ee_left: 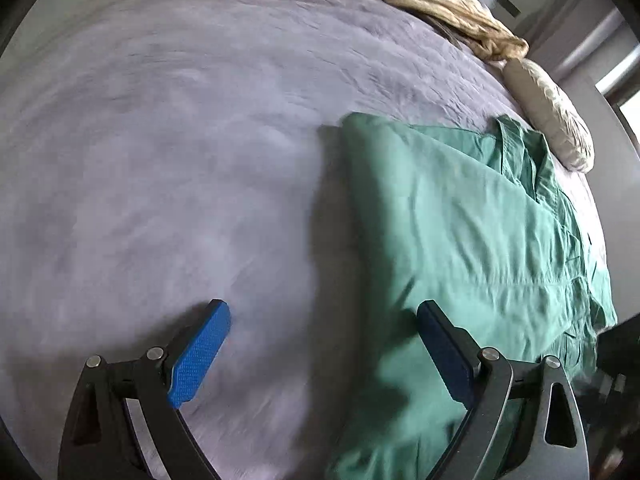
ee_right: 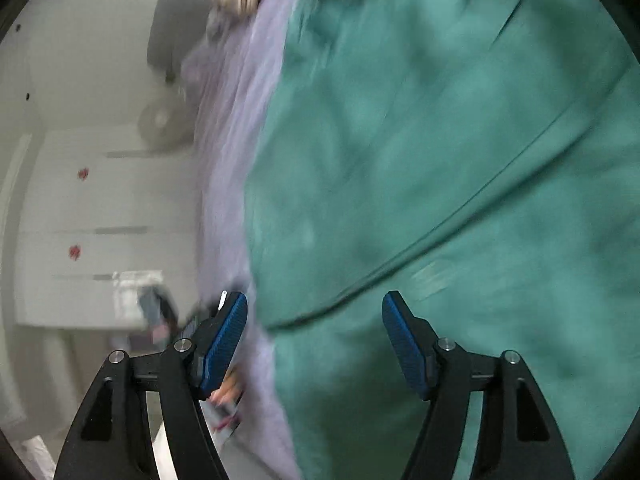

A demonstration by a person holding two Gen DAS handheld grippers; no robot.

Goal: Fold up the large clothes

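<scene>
A large green garment lies partly folded on a lilac bedspread, on the right side of the left wrist view. My left gripper is open and empty above the garment's left edge; its right finger is over the green cloth, its left finger over the bedspread. In the right wrist view the green garment fills most of the frame, blurred, with a long crease across it. My right gripper is open and empty close over the garment near the bed's edge.
A crumpled beige cloth and a pale pillow lie at the far right of the bed. The bedspread's edge drops off to the left, with a white drawer unit and a fan beyond.
</scene>
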